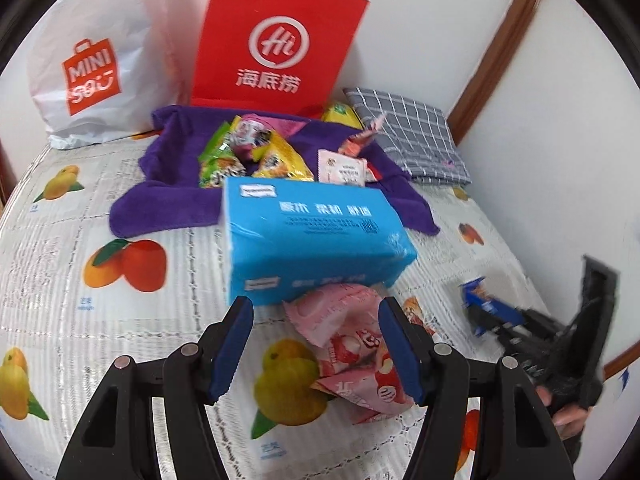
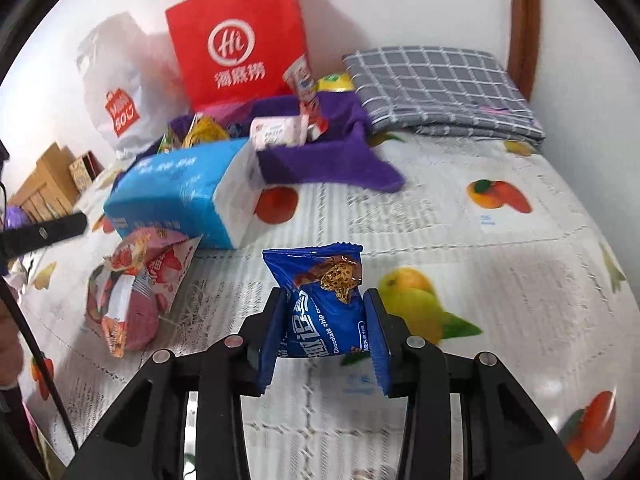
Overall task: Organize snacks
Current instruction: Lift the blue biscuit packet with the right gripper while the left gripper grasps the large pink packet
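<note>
On the fruit-print bed sheet (image 2: 500, 240), the right gripper (image 2: 324, 320) pinches a blue cookie packet (image 2: 320, 292) by its slack lower half, so it could slide free. The left gripper (image 1: 316, 344) hangs open over the pink snack packets (image 1: 352, 344), whose loose film may crumple beside the blue tissue pack (image 1: 312, 236).

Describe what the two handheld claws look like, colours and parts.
Both look alike. The left claw and the right claw each have two black plastic fingers with triangular cut-outs, round silver pivot pins at the joints, and flat blue pads with ridged inner edges. A thin black cable runs past the right wrist view's left edge.
</note>
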